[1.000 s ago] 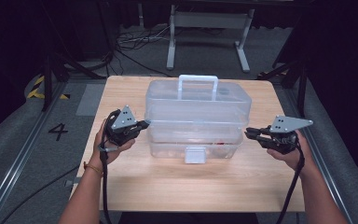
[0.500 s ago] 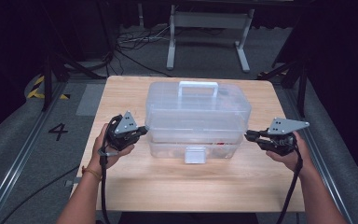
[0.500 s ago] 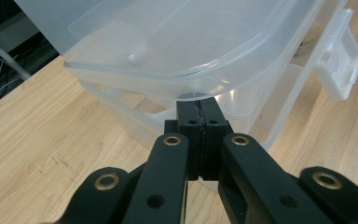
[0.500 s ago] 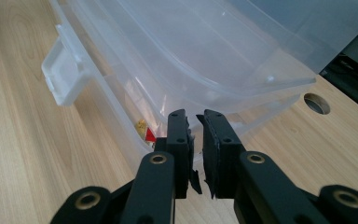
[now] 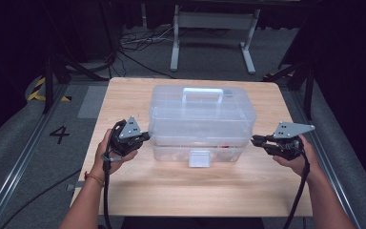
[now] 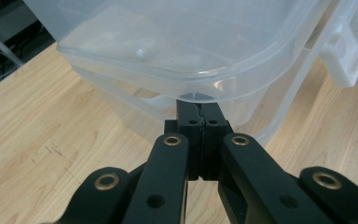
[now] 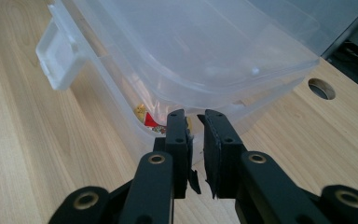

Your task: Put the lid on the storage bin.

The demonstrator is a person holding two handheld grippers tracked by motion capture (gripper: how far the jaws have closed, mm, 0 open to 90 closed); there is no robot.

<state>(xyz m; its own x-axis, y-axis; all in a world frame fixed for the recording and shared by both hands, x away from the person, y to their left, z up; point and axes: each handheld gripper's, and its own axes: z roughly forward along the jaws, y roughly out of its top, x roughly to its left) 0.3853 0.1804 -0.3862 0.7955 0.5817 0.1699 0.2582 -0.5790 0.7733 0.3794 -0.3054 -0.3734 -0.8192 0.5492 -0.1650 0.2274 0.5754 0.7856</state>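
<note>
Pale wooden bench (image 5: 138, 191) fills the near part of the high view, and two forearms come in from its bottom edge, each hand with a pair of tongs. At the left side, the left tongs (image 5: 145, 137) point toward the left end of a clear plastic box (image 5: 202, 119) — their jaws are pressed together with nothing between them, and in the left gripper view the tips sit just under the overhanging rim of the lid (image 6: 186, 51), touching it or almost so; I cannot tell which. At the right side, the right tongs (image 5: 254, 140) point at the right end of the box, with the jaws nearly together and only a narrow slit between them, holding nothing; in the right gripper view the tips are just beside the lower wall, below the lid edge. The box stands in the middle of the bench, between both tongs, with a white latch (image 5: 199, 158) on its near side and a handle (image 5: 202, 92) on top. Some small red and yellow things (image 7: 145, 117) lie inside near the right end. Farther away, behind the bench, a grey floor with cables (image 5: 128, 45) and a metal frame (image 5: 212, 28) lies in a dark room.
</note>
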